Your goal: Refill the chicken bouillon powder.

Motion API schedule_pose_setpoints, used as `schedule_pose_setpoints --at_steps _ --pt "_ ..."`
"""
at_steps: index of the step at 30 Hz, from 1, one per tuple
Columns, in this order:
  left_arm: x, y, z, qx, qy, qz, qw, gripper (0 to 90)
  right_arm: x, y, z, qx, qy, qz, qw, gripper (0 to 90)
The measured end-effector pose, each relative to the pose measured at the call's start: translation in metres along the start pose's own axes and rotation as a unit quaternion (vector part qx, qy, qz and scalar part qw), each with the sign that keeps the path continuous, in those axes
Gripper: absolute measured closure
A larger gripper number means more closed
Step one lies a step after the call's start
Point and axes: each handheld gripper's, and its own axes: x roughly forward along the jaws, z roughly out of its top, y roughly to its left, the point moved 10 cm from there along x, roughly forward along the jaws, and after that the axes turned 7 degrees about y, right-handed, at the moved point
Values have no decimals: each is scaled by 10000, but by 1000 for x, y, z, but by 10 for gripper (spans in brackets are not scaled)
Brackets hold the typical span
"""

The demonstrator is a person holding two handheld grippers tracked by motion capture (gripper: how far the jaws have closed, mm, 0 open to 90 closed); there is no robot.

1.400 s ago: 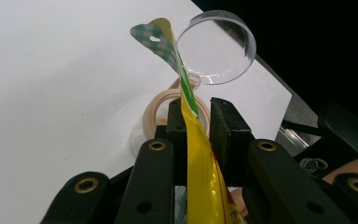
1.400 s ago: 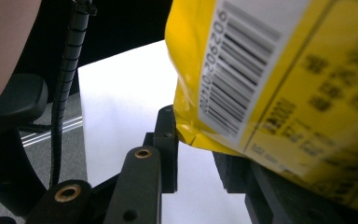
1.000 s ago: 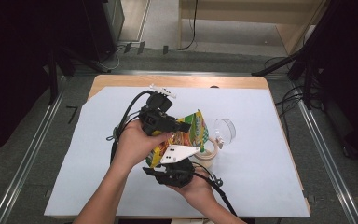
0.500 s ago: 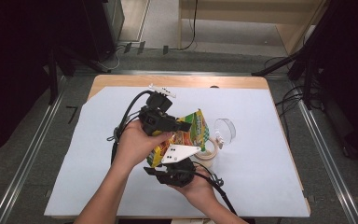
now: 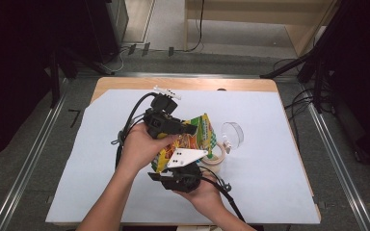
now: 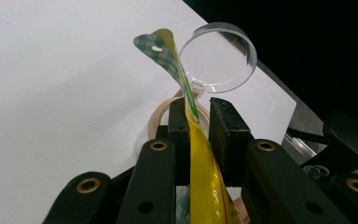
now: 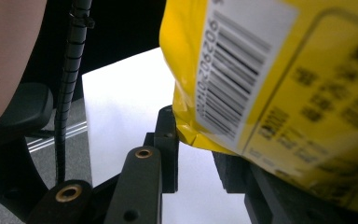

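L gripper [image 5: 185, 129]: jaws closed on the snack bag [image 5: 195, 139], pads pinching the thin top seal as seen in the left gripper view [image 6: 193, 116]. Bag edge runs straight along the gripper axis, green-check header sticking out past the tips. Bag sits held up over the bench [image 5: 96, 159] centre, btwn both hands.

Bag long axis: roughly from L gripper (upper end) down toward R gripper (lower end), i.e. diagonal in the high view. Both grippers on it, approx. equal reach; L has the seal, R the bottom corner.

R gripper [image 5: 183, 168]: right gripper view shows the bag's yellow barcode side [image 7: 270, 79] w/ its lower corner between the jaws; looks clamped, but contact on far pad is partly hidden, so judged gripping, not certain.

Past the bag tip: clear round lid [image 6: 216, 58] and tape roll [image 6: 161, 116] lying on the bench, just beside each other.

Judgement: the next pull likely acts along that seal-to-corner axis.
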Motion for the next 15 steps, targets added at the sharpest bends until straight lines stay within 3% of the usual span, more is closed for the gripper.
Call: schedule_pose_setpoints --at_steps 15 --pt "5 4 4 -98 42 -115 9999 785 -2 -4 -1 -18 51 -39 10000 738"
